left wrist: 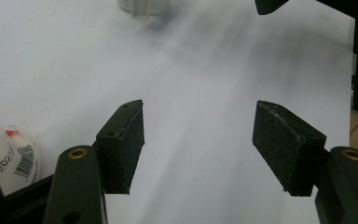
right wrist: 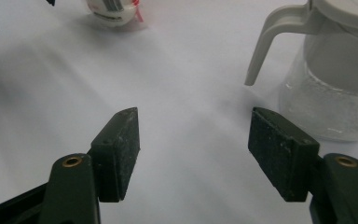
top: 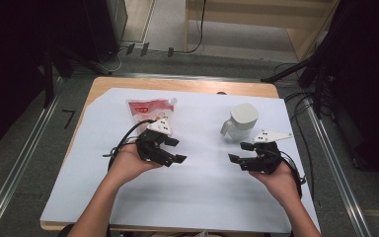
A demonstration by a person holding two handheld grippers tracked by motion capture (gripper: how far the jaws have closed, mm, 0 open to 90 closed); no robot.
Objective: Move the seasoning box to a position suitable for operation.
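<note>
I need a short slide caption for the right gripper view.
Open hand-held gripper above the white table cover, beside a lidded clear jug.

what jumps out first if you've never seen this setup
Two hand-held grippers face each other over a white sheet: the left gripper and the right gripper, both with fingers apart and nothing between them. Behind the left one lies a red and white spouted pouch; behind the right stands a clear jug with a pale lid and handle.
</note>
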